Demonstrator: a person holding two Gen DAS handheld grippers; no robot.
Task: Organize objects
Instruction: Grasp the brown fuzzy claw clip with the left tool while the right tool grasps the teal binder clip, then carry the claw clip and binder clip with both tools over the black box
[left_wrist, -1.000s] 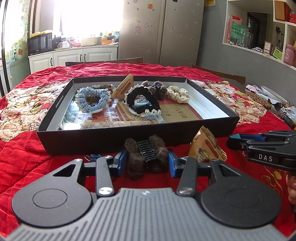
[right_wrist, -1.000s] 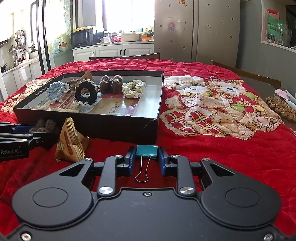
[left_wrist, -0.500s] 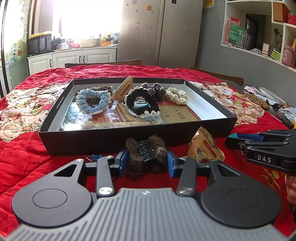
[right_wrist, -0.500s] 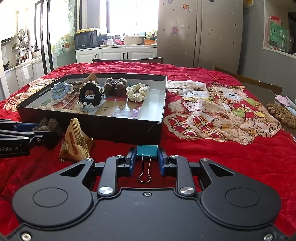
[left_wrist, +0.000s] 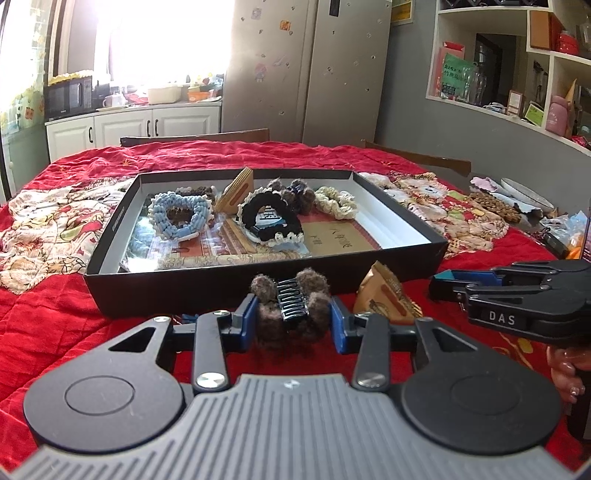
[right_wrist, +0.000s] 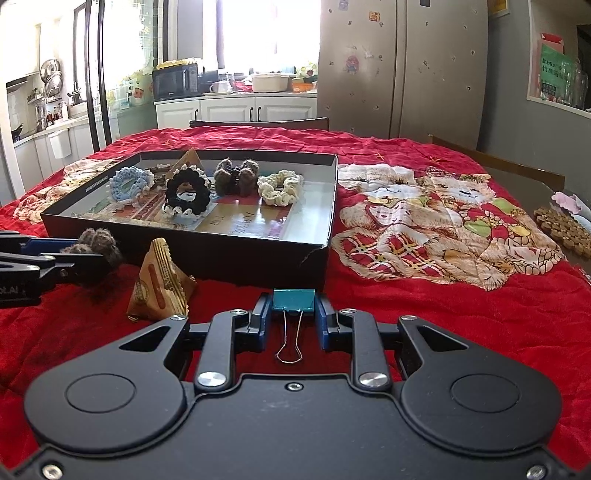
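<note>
My left gripper (left_wrist: 291, 317) is shut on a brown fuzzy hair claw clip (left_wrist: 291, 306) and holds it above the red cloth, just before the black tray (left_wrist: 166, 284). My right gripper (right_wrist: 293, 314) is shut on a teal binder clip (right_wrist: 293, 300), also raised before the tray's near right corner (right_wrist: 317, 254). The tray holds a blue scrunchie (left_wrist: 177, 218), a black scrunchie (left_wrist: 269, 218), a cream scrunchie (left_wrist: 336, 201), another brown claw clip (left_wrist: 291, 190) and a tan triangular packet (left_wrist: 236, 190). A second tan triangular packet (right_wrist: 159, 291) lies on the cloth between the grippers.
The red patterned tablecloth (right_wrist: 424, 221) covers the table. A brown beaded mat (right_wrist: 561, 230) and a plate (left_wrist: 524, 192) lie at the far right edge. Chair backs (left_wrist: 195, 136) stand behind the table. The right gripper body (left_wrist: 517, 299) shows at the right in the left wrist view.
Both grippers have risen a little with their clips held; the tray and table now look lower and farther. The loose packet has not moved.
</note>
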